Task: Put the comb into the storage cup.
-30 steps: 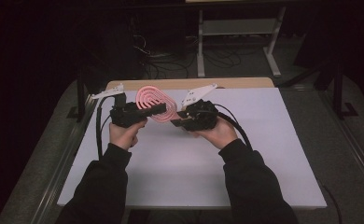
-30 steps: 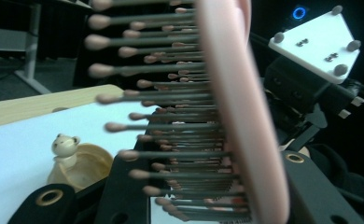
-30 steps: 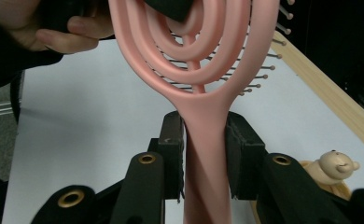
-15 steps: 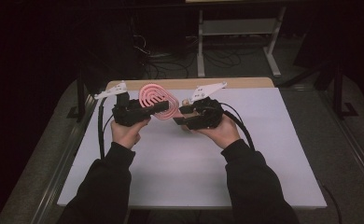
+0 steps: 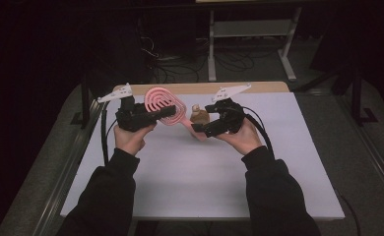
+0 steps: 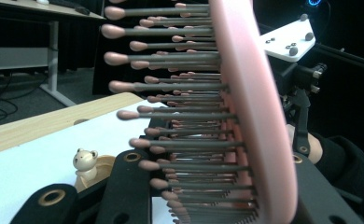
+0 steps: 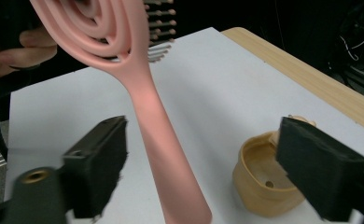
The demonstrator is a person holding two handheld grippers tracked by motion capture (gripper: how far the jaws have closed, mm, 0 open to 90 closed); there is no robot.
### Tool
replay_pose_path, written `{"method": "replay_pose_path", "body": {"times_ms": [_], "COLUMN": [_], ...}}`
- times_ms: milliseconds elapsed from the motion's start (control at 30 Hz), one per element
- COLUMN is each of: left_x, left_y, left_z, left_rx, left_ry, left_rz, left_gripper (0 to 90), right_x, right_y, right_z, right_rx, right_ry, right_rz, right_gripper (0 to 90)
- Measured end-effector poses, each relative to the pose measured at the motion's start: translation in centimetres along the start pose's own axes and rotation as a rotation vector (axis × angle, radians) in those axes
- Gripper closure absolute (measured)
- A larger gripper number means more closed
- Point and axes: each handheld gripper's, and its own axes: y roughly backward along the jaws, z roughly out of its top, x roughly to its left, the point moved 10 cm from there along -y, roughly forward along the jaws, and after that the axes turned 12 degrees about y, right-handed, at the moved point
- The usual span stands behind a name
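Left gripper (image 5: 168, 112) is clamped on the head of the pink hairbrush (image 5: 164, 104), held above the white table (image 5: 190, 182); its handle runs rightward and down into the right gripper (image 7: 201, 156). Right jaws have just been opening and stand wide, handle between them, pads off it. Right hand (image 5: 241, 140) sits level, jaws pointing left, a small beige holder (image 7: 259, 179) just beside.

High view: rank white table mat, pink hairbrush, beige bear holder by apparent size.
1. White table mat, largest by far.
2. Pink hairbrush.
3. Beige bear holder, smallest, partly hidden behind the right tool.
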Motion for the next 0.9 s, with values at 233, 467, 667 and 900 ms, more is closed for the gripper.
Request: {"method": "replay_pose_path", "body": {"times_ms": [233, 467, 667, 900], "left_x": [-0.4, -0.9, -1.3, -0.8], "left_y": [0.0, -0.2, -0.5, -0.9], "left_z": [0.6, 1.9, 3.1, 3.8], "left_rx": [-0.002, 0.000, 0.010, 0.018], "left_ry": [-0.021, -0.063, -0.098, -0.106], "left_rz": [0.003, 0.015, 0.029, 0.048], "left_gripper": [63.0, 63.0, 63.0, 63.0], "right_x": [-1.0, -1.4, -2.2, -2.7], "right_y": [0.8, 2.0, 3.0, 4.5], "right_z": [-1.1, -2.6, -4.1, -5.1], "right_rx": [-0.009, -0.032, -0.044, -0.071], "right_ry": [-0.041, -0.051, -0.082, -0.096], "right_rz": [-0.022, -0.034, -0.054, -0.083], "right_gripper": [0.0, 0.0, 0.0, 0.0]}}
